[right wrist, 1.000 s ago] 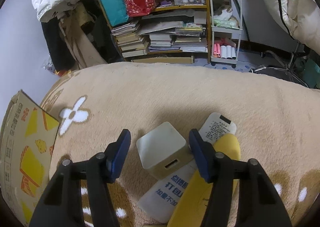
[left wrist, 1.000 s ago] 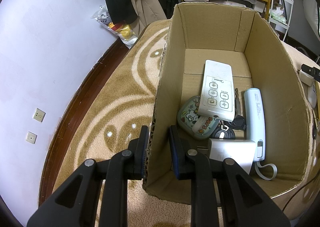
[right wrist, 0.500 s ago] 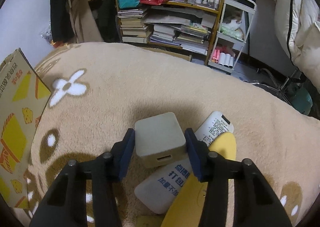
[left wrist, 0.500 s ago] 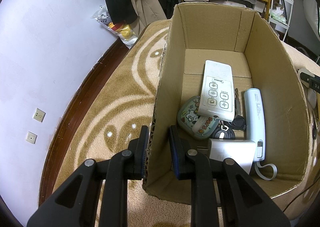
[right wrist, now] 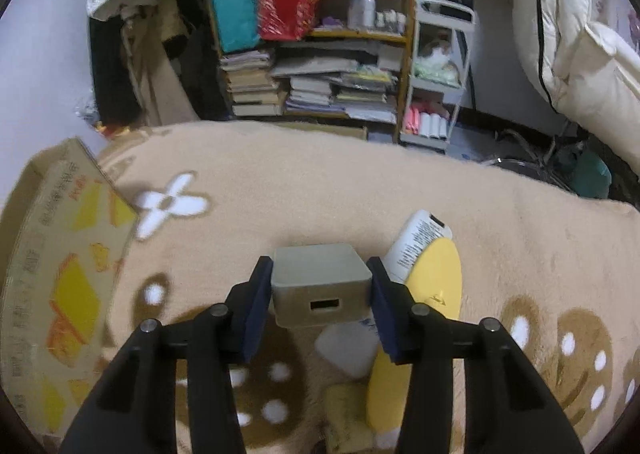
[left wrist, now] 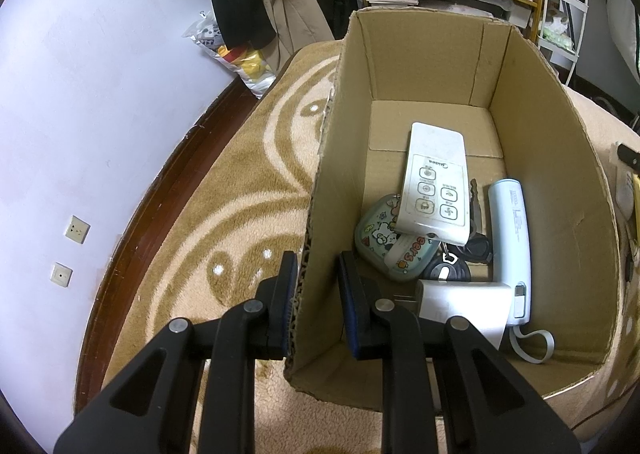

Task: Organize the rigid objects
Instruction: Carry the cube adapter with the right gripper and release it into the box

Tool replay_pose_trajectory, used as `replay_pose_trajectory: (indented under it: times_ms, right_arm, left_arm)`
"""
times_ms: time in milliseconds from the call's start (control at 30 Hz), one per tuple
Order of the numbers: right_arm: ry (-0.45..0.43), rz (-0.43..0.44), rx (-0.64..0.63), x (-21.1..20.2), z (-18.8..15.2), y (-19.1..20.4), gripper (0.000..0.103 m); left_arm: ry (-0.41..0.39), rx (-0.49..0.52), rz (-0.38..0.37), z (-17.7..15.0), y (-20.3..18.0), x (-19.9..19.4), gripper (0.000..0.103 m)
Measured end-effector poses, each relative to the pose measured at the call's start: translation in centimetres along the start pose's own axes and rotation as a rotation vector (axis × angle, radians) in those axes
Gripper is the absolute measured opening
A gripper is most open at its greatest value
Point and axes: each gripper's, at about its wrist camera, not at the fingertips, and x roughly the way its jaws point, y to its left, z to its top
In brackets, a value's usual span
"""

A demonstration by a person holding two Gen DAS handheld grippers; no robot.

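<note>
In the left wrist view my left gripper [left wrist: 317, 268] is shut on the left wall of an open cardboard box [left wrist: 324, 182], one finger outside and one inside. Inside lie a white remote [left wrist: 436, 182], a pale blue power bank [left wrist: 510, 242], a cartoon case [left wrist: 384, 242], black car keys [left wrist: 452, 268] and a white adapter [left wrist: 460, 304]. In the right wrist view my right gripper [right wrist: 319, 286] is shut on a grey-white square charger block [right wrist: 320, 282], lifted off the blanket. Beneath it lie a white flat remote [right wrist: 416, 242] and a yellow oval object [right wrist: 424, 294].
A beige patterned blanket [right wrist: 320, 190] covers the surface. The box's printed outer side [right wrist: 52, 274] stands at the left in the right wrist view. Behind are a cluttered bookshelf [right wrist: 312, 66], a white cart [right wrist: 436, 78] and hanging coats. A small yellow object [right wrist: 344, 410] lies near.
My right gripper closed on the charger block and lifted it from the blanket, with the view swinging so the box shows more. The left gripper and the box stayed still.
</note>
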Motion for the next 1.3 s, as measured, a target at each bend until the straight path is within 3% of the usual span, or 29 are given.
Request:
replay_pose_trajectory:
  times_ms: [367,767,1067,1300]
  right_arm:
    - [-0.168,0.086,-0.031,-7.9,1.5,4.5,0.05]
    - [-0.286,0.223,-0.024,-13.2,2.4,8.6,0.05]
    - [-0.312,0.307,-0.08,-15.3,2.0,12.1,0.05]
    - [-0.273,0.335,-0.152,-14.6,0.7,14.8,0.05]
  left_arm:
    - [0.003,0.005,0.005,0.1,0.1,0.2,0.021]
    - [0.002,-0.002,0.006,0.1,-0.2,0.1,0.021]
    - [0.003,-0.002,0.007,0.1,-0.3,0.1,0.021]
    - [0.005,0.001,0.007,0.0,-0.4,0.0,0.021]
